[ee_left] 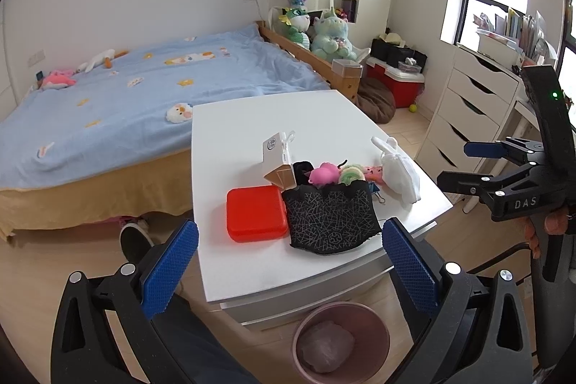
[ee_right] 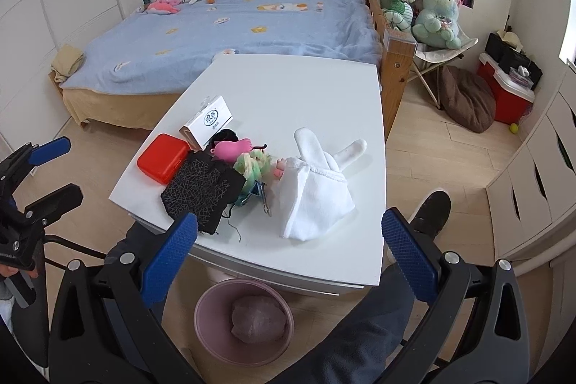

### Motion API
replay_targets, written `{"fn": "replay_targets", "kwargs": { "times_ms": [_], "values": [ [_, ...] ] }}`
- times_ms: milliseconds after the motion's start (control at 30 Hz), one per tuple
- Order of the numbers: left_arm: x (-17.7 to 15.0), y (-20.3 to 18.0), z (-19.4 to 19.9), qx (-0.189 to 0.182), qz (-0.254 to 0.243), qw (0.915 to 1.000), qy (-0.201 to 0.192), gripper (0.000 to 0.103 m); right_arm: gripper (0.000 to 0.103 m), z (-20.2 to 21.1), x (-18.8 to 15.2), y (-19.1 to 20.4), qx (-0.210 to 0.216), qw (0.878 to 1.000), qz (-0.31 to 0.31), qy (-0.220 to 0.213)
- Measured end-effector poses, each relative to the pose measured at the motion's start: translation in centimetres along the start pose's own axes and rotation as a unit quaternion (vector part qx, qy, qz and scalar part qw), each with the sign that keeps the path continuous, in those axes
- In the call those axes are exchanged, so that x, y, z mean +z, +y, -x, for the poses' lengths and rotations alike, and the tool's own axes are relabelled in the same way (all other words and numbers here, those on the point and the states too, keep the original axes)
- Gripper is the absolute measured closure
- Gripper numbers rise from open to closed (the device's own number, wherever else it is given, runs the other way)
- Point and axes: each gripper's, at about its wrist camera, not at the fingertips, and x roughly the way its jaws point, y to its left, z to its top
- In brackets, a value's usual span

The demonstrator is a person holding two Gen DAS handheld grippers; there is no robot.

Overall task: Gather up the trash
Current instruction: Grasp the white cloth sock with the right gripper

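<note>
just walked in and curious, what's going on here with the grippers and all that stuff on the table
A person holds a two-finger gripper in each hand above a white table in a bedroom. Both the left gripper and the right gripper have their jaws wide open and hold nothing. On the table lie a red case, a black patterned cloth, a small white box, some small toys and a white cloth. A pink bin on the floor below already holds a crumpled wad.

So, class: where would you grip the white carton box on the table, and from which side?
Grip the white carton box across its narrow width at the far end, coming from above with the left gripper. Its near end abuts the red case and toys.
</note>
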Motion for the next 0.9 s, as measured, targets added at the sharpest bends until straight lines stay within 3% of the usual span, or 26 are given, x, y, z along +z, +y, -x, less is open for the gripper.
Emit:
{"fn": "replay_targets", "kwargs": {
  "times_ms": [267, 600, 900],
  "values": [
    [-0.2, 1.0, -0.4, 0.005, 0.005, 0.9999, 0.008, 0.005, 0.003, -3.8, 2.8, -2.0, 0.008, 0.998, -0.035, 0.057],
    [-0.7, 1.3, -0.9, 0.007, 0.007, 0.9998, 0.015, 0.005, 0.005, -8.0, 3.4, -3.2, 0.026, 0.990, -0.073, 0.120],
    [-1.0, 1.7, -1.2, 0.006, 0.011, 0.9997, 0.020, 0.005, 0.067, -8.9, 2.9, -3.6, 0.019, 0.988, -0.079, 0.131]
  ]
}}
